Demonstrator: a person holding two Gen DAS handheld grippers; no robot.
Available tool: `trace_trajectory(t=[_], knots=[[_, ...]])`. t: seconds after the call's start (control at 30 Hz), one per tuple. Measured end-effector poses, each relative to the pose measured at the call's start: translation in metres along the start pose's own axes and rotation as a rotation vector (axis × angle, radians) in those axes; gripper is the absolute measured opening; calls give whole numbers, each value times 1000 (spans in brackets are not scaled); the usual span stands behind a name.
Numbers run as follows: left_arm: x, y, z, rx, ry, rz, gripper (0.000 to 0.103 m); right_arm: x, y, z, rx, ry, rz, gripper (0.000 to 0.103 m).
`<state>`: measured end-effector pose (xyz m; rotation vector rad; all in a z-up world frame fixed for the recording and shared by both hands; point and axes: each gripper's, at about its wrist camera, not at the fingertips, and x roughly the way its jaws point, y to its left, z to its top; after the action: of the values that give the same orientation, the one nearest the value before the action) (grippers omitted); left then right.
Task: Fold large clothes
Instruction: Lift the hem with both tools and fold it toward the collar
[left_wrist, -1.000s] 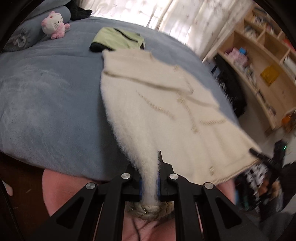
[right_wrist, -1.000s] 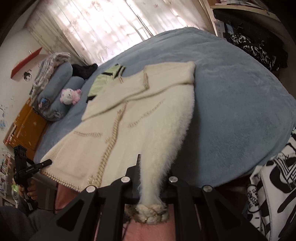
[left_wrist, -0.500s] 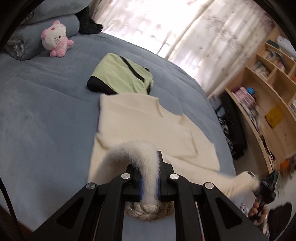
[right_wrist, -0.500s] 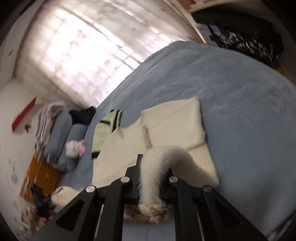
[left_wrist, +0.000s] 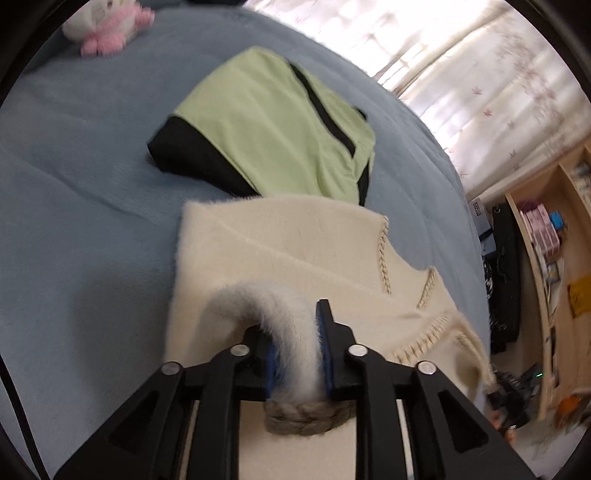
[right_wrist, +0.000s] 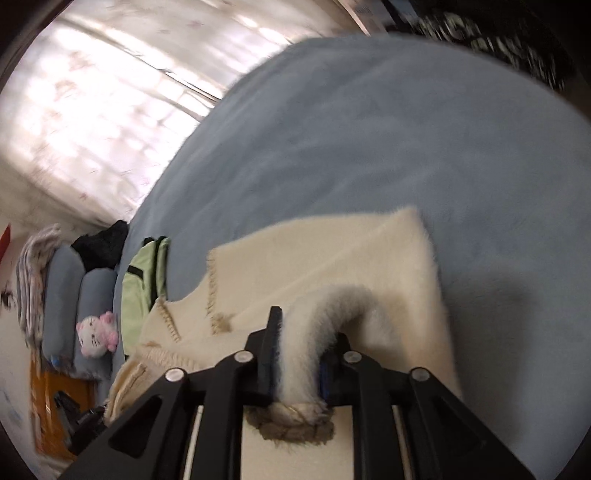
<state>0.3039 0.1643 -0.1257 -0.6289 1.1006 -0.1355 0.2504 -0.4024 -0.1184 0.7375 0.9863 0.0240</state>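
A fluffy cream cardigan (left_wrist: 295, 251) with braided trim lies on the blue bed (left_wrist: 81, 229). My left gripper (left_wrist: 295, 354) is shut on its hem, which arcs up out of the jaws and curls back over the garment's upper part. My right gripper (right_wrist: 295, 354) is shut on the hem at the other corner in the same way, above the cardigan (right_wrist: 332, 266) near its shoulder. The braided hem edge hangs behind each pair of fingers. The lower part of the cardigan is hidden under the grippers.
A folded green and black garment (left_wrist: 273, 125) lies just beyond the cardigan's collar. A pink plush toy (left_wrist: 107, 29) and grey pillows (right_wrist: 62, 295) sit at the bed's head. Wooden shelves (left_wrist: 554, 266) stand to the right. Curtains (right_wrist: 110, 92) cover the window.
Both grippers have carried the hem from the bed's near edge up and forward over the cardigan toward its collar, so the lower half now doubles over the upper half.
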Motion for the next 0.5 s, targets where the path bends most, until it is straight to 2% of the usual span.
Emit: trace_trajectory(t=[0.07,0.17,0.23,0.3,0.37,0.43,0.5], knots=[[10,1,8,-6,42,0,29,11,-6,4,13,38,-3,24],[13,-2,15,24,42,-13,38,9,-8,5,-2,48,75,40],[11,-2,19,17,34,-47,38,3,-10,8,7,25,118,62],[13,-2,24,17,31,-45,38,-9,-8,14,-10,-37,109,69],[21,-4,26,26,40,-21,38,-12,-6,22,-38,-56,89,69],[26,-4,26,35,42,-6,38,-10,-5,28,-60,-40,89,69],[30,-1,30,6,13,-16,38,-6,-1,32,-108,-44,44,69]])
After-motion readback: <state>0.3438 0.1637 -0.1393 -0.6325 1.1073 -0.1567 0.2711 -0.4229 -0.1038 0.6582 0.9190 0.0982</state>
